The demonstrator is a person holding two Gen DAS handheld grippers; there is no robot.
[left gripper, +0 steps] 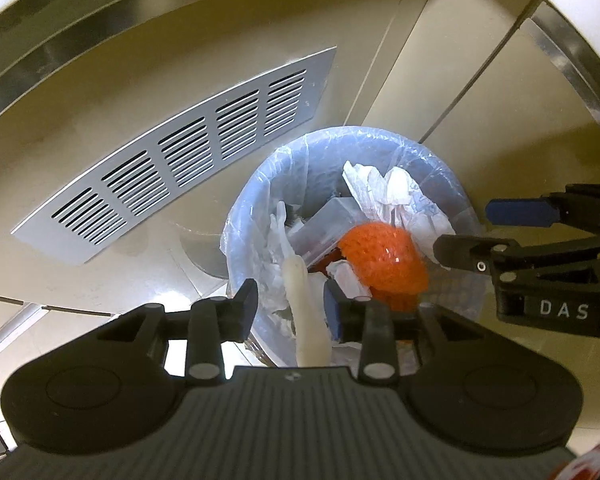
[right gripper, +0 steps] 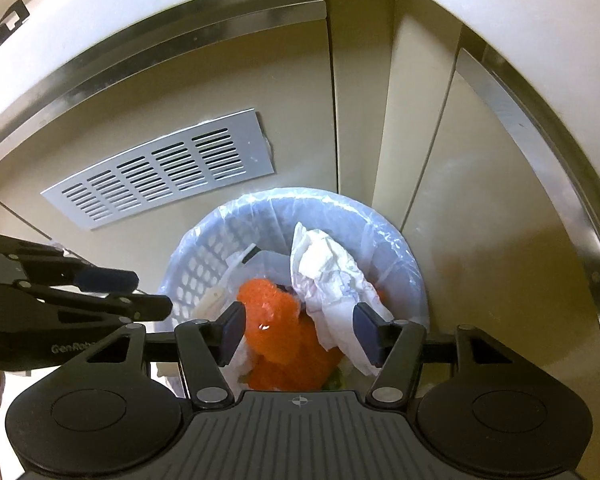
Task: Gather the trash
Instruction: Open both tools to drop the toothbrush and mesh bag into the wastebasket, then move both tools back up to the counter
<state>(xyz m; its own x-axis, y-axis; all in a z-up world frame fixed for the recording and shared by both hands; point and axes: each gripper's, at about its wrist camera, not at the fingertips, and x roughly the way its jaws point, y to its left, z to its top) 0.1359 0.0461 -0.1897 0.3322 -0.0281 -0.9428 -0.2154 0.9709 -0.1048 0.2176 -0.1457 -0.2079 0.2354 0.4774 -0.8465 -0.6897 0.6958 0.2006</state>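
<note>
Orange netting (right gripper: 278, 332), released between the parted right gripper (right gripper: 298, 330), may be snagged; a pale strip (left gripper: 306, 312) hangs loose between the narrowly parted left gripper (left gripper: 290, 310) above the lined bin (left gripper: 458, 184).

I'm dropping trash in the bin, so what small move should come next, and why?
Probably open the left tongs a bit wider. The pale strip sits between their fingers, hanging over the lined bin, while the orange net looks already released below the open right tongs.

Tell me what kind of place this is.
Probably a kitchen or utility corner: beige cabinet doors with metal trim, a slotted vent grille in one panel, and a lined waste basket holding tissues and orange netting.
</note>
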